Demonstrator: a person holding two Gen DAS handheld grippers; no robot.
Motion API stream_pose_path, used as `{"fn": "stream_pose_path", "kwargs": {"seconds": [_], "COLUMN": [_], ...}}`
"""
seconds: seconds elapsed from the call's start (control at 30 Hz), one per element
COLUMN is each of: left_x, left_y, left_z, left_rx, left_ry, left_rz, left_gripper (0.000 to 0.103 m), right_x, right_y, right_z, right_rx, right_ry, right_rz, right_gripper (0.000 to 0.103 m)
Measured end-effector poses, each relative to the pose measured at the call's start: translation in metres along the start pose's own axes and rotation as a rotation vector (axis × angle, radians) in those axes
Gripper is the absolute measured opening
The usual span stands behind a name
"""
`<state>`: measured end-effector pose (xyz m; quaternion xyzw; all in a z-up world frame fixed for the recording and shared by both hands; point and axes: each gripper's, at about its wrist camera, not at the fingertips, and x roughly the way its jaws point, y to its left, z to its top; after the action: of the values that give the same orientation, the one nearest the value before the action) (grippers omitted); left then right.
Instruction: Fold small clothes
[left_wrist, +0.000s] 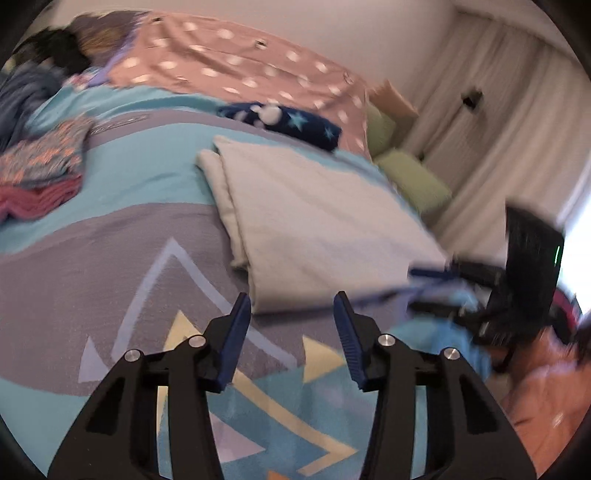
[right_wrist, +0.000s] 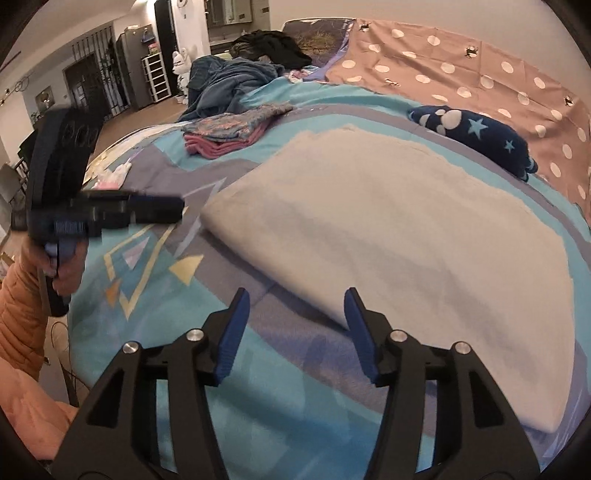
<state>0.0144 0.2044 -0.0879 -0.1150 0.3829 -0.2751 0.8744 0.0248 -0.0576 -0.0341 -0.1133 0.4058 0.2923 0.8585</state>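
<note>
A folded pale grey-white cloth (left_wrist: 314, 218) lies flat on the patterned bed cover (left_wrist: 110, 258); it also shows in the right wrist view (right_wrist: 406, 240). My left gripper (left_wrist: 291, 314) is open and empty, just short of the cloth's near edge. My right gripper (right_wrist: 295, 310) is open and empty at the cloth's near corner. The right gripper appears blurred at the right of the left wrist view (left_wrist: 443, 275), and the left gripper appears blurred at the left of the right wrist view (right_wrist: 155, 208).
A stack of folded clothes (right_wrist: 229, 133), patterned on top and pink below, sits further back. A navy star-print item (right_wrist: 476, 136) lies beside a pink polka-dot sheet (right_wrist: 461, 74). A heap of dark clothes (right_wrist: 236, 77) lies at the far end.
</note>
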Motion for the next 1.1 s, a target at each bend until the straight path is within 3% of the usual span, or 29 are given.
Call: {"fn": "stream_pose_path", "kwargs": {"seconds": [0.1,0.27,0.33,0.4,0.47,0.53,0.6,0.67,0.8,1.1], "left_x": [0.019,0.037,0.037,0.026,0.012,0.004,0.009,0.018,0.028,0.033], "left_y": [0.002,0.014,0.016,0.012,0.007,0.003,0.006,0.014,0.027,0.008], "left_z": [0.001,0.008,0.013,0.018,0.020,0.020,0.018,0.014,0.013,0.025], "left_rx": [0.051,0.071,0.066,0.068,0.090,0.119,0.119,0.091,0.072,0.164], "left_ry": [0.067,0.090,0.085,0.042,-0.015,-0.042,-0.014,0.026,0.054,0.043], "left_rz": [0.020,-0.049,-0.120,-0.219,-0.284,-0.273,-0.237,-0.183,-0.101,-0.185], "left_gripper": [0.048,0.048,0.022,0.014,0.014,0.015,0.015,0.021,0.044,0.046], "right_x": [-0.007,-0.019,-0.021,-0.022,-0.020,-0.016,-0.014,-0.014,-0.015,-0.012], "right_y": [-0.015,-0.041,-0.048,-0.051,-0.052,-0.050,-0.045,-0.041,-0.035,-0.044], "right_z": [-0.002,-0.015,-0.019,-0.022,-0.022,-0.019,-0.016,-0.013,-0.015,-0.022], "right_rx": [0.064,0.184,0.214,0.233,0.235,0.226,0.209,0.190,0.163,0.222], "right_ry": [-0.003,-0.009,-0.005,-0.001,0.005,0.013,0.015,0.010,0.006,0.024], "right_rz": [-0.052,-0.114,-0.126,-0.131,-0.125,-0.121,-0.115,-0.104,-0.102,-0.102], "right_gripper": [0.059,0.062,0.062,0.063,0.064,0.064,0.064,0.065,0.067,0.067]}}
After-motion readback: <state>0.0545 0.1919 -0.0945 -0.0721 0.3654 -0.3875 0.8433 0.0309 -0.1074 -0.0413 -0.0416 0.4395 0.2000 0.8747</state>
